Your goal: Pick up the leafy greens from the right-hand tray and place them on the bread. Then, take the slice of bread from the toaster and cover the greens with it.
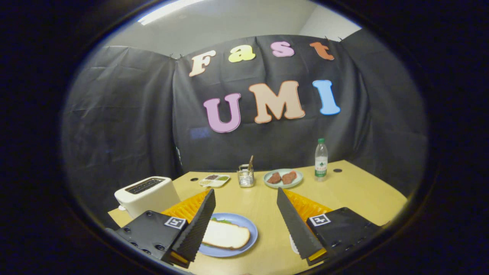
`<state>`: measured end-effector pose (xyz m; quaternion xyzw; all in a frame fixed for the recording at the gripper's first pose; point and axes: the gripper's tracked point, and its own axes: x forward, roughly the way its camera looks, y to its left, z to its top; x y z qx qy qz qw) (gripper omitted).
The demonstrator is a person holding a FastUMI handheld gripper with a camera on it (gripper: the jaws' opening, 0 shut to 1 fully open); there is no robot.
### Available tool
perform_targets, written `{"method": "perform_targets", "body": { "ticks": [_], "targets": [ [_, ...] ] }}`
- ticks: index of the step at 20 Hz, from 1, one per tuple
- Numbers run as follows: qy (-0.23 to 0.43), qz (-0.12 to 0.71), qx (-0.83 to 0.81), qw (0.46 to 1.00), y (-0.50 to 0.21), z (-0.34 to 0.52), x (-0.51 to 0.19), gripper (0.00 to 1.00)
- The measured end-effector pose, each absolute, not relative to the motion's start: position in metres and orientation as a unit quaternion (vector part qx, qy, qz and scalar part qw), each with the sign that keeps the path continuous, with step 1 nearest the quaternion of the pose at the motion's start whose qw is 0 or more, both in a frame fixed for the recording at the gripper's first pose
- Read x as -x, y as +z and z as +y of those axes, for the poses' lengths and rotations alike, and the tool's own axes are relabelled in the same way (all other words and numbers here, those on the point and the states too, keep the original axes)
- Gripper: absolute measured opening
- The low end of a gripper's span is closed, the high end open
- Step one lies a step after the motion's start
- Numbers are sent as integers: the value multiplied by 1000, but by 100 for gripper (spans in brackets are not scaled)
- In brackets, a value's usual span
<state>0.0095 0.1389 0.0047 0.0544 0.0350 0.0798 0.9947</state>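
A slice of white bread (226, 235) lies on a blue plate (250, 229), just ahead of and beside my left finger. A bit of leafy green (221, 220) peeks out from under the slice's far edge. The white toaster (147, 194) stands left of the plate, beyond my left finger, and its top slots look dark. My gripper (245, 190) hovers above the table, open wide, with nothing between its fingers. A sliver of a white rim (292, 244) shows beside my right finger, and the finger hides the rest of it.
At the back of the yellow table (355, 194) stand a small white divided dish (214, 180), a metal utensil holder (246, 176), a green plate with brown meat pieces (283, 178) and a water bottle (321, 160).
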Motion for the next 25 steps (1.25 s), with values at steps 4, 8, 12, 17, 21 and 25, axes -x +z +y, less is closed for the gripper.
{"method": "perform_targets", "body": {
  "ticks": [4, 8, 12, 17, 21, 25],
  "targets": [
    [71, 12, -44, 996, 42, 117, -22, 100],
    [96, 0, -61, 993, 41, 112, -10, 100],
    [104, -15, -65, 992, 37, 94, 6, 100],
    [88, -44, -69, 993, 42, 72, 22, 100],
    [64, -46, -54, 995, 40, 52, 34, 100],
    [52, -39, -31, 997, 32, 43, 37, 100]
  ]
}}
